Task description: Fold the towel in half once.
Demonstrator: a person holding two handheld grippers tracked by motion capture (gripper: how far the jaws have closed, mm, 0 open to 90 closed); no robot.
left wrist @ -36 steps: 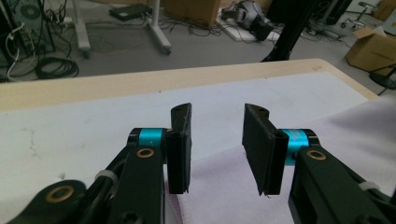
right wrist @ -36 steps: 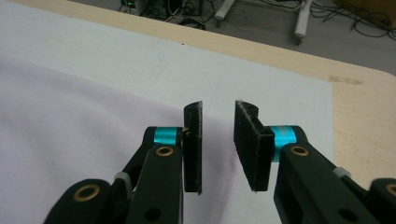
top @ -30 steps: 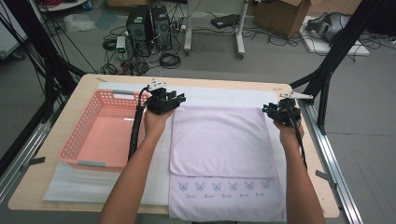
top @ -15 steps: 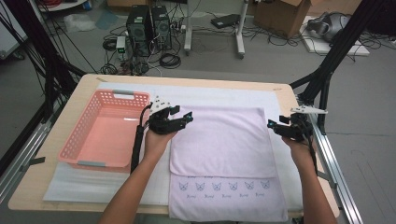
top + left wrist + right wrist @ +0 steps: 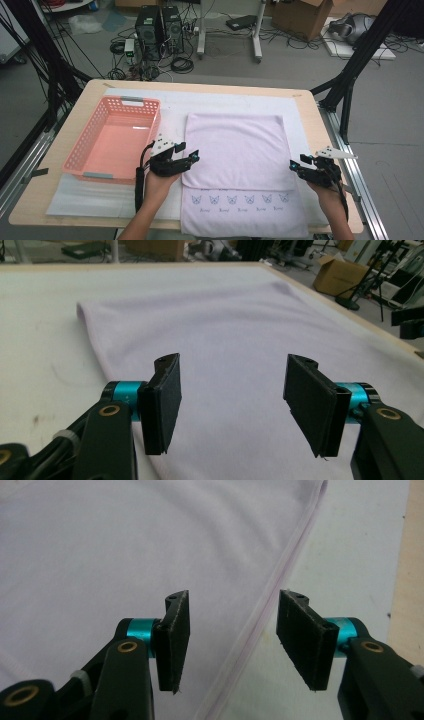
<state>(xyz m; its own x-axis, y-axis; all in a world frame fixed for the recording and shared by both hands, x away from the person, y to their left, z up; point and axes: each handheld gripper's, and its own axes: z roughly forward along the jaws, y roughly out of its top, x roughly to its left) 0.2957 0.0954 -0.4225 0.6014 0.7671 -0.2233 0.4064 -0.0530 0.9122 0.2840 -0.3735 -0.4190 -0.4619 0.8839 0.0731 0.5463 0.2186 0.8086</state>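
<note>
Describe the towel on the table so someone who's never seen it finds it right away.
On the wooden table, right of the pink basket, a pale lilac towel lies folded flat. Unlike the white mat beneath, it has a row of small butterflies along its near edge.

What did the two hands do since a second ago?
Both hands slid back along the towel's sides toward the person, from its far corners. The left gripper and right gripper have just opened, then closed slightly, holding nothing. Towel and basket stayed put.
</note>
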